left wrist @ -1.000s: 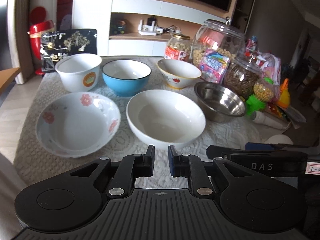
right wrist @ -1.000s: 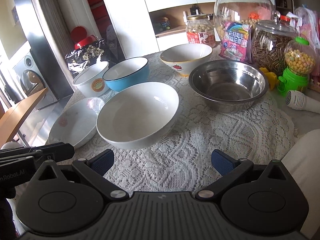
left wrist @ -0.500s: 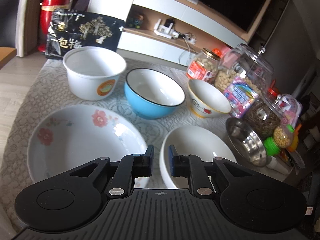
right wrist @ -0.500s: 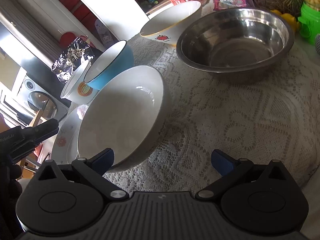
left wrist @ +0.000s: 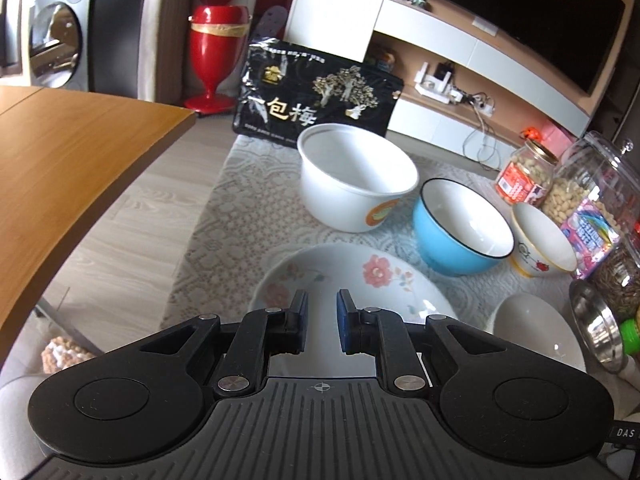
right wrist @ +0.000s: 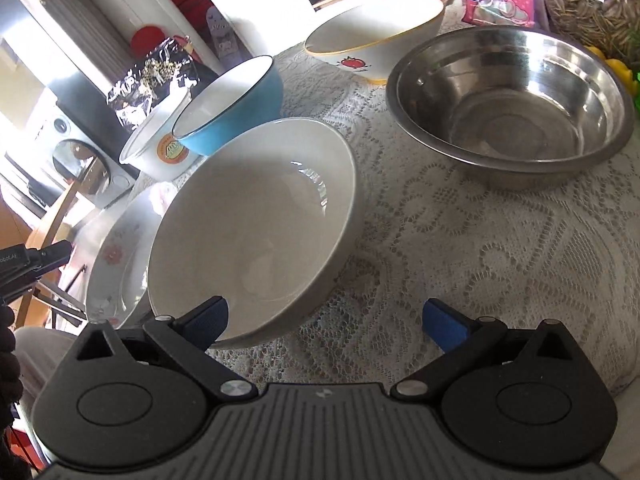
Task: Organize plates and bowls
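A white lace tablecloth [right wrist: 460,240] covers the table, with a dark television [left wrist: 520,12] on the wall unit behind. The plain white bowl [right wrist: 256,232] is wide, glossy and empty, just beside the flowered plate [left wrist: 352,280]. The right gripper [right wrist: 326,316] is spread wide, its left finger at the bowl's near rim. The left gripper [left wrist: 322,312], nearly closed on nothing, hovers over the plate. Beyond stand a blue bowl [left wrist: 460,232] and a steel bowl [right wrist: 508,96].
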`<state>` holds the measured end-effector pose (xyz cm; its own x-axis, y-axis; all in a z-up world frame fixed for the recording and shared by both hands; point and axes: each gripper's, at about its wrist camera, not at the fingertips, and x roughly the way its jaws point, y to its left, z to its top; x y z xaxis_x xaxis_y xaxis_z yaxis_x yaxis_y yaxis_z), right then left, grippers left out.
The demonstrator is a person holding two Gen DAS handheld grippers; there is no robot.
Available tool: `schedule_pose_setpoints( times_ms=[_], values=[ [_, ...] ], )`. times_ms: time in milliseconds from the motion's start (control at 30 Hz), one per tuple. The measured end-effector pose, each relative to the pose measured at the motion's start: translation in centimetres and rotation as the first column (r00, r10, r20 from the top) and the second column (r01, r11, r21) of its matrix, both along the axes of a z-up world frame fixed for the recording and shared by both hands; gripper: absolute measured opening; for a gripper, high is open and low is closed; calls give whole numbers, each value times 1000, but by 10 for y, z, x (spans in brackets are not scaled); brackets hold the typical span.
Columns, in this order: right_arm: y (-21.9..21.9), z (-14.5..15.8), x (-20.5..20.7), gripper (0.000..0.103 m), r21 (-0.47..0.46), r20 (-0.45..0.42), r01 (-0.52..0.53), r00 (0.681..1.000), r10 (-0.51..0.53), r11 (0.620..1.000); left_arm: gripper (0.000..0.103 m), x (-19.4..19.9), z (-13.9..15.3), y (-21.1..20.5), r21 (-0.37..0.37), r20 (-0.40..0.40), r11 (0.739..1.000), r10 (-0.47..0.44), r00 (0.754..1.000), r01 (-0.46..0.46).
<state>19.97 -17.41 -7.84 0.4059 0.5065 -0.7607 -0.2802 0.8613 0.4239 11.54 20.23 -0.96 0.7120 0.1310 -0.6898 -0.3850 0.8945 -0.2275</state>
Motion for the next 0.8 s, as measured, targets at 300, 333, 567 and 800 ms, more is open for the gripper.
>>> schedule_pose_setpoints(
  times_ms=[300, 333, 567, 800],
  values=[
    [55, 99, -26, 87, -194, 463, -178, 851, 250, 965, 17, -1, -16, 41, -16, -89, 996, 83, 993, -85],
    [65, 105, -15, 87, -192, 443, -205, 854, 271, 960, 17, 2, -19, 43, -21, -102, 996, 84, 991, -87],
    [168, 87, 67, 48, -174, 146, -416, 886, 441, 893, 18, 8, -36, 56, -142, -181, 986, 60, 982, -87],
    [217, 41, 101, 48, -178, 3, -430, 899, 437, 885, 23, 11, -41, 60, -191, -195, 977, 61, 979, -99]
  ],
)
